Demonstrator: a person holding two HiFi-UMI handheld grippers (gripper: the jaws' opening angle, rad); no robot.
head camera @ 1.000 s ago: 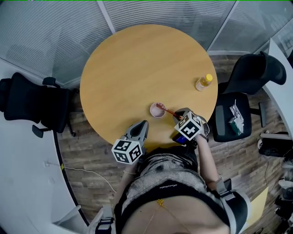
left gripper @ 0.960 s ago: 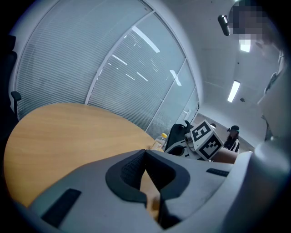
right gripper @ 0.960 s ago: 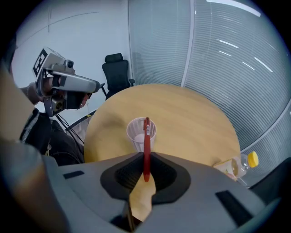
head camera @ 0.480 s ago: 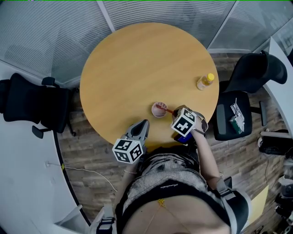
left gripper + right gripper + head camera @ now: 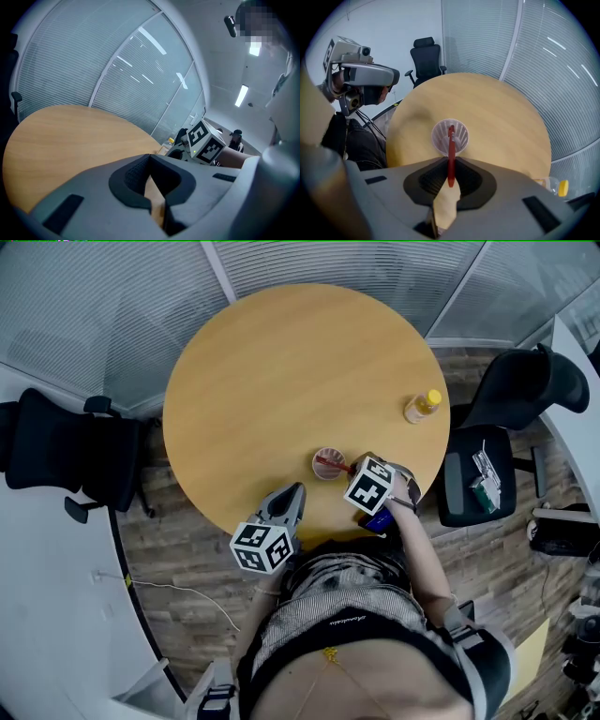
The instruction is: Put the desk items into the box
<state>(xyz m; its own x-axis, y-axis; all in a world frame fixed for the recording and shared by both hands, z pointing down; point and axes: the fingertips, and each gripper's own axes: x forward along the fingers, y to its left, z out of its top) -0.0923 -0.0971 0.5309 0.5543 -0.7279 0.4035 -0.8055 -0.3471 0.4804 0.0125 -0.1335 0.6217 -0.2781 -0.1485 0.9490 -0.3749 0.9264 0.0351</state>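
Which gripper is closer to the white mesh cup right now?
Right. The right gripper holds a red pen right at the white mesh cup; the left gripper sits apart at the table's near edge.

You face a round wooden table [image 5: 281, 381] that fills the middle of the head view. Behind it, across the top of the frame, runs a glass wall with closed blinds [image 5: 112, 306]. A black office chair [image 5: 66, 451] stands at the left edge, near the table's rim. A second black chair [image 5: 511, 390] stands at the right, with small items [image 5: 483, 482] lying on its seat; what they are you cannot tell. The wood-plank floor [image 5: 178, 559] shows around the table, and a thin cable [image 5: 183, 594] trails across it at lower left. In the left gripper view, ceiling lights [image 5: 242, 95] glow at upper right.
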